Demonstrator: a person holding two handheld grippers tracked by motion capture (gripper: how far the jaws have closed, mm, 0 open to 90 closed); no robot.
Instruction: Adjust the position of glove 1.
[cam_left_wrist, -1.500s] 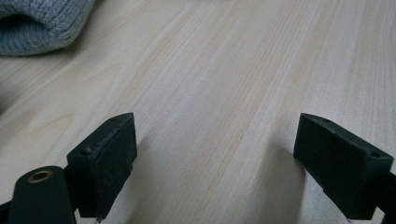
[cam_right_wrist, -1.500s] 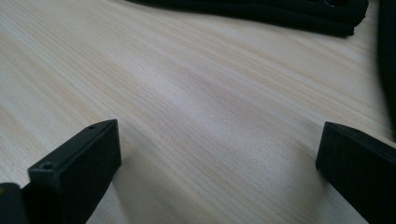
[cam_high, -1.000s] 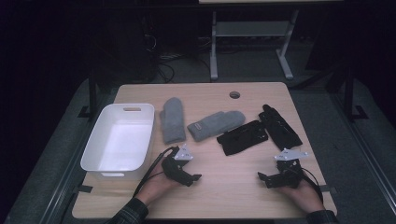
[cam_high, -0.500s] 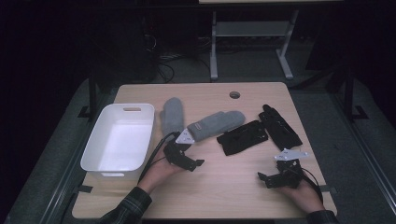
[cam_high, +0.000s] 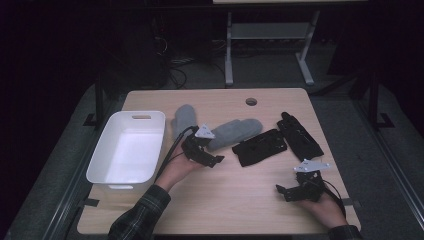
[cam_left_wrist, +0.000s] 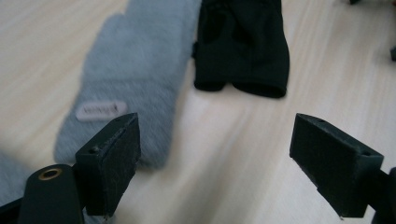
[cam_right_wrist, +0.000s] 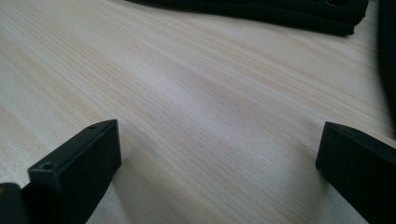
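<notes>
So left gripper (cam_high: 212, 156) moved up to grey mitten (cam_high: 234, 132), jaws spread wide, nothing held; grab looks next. Right gripper (cam_high: 287, 191) parked, also spread.

The small white label (cam_left_wrist: 101, 110) on the fluffy grey mitten (cam_left_wrist: 135, 74) was too blurred to read. The flat black fabric glove (cam_left_wrist: 240, 44) was cut off by the top edge.

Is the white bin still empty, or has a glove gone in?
Empty: the white bin shows a bare floor, and all four gloves lie on the table.
</notes>
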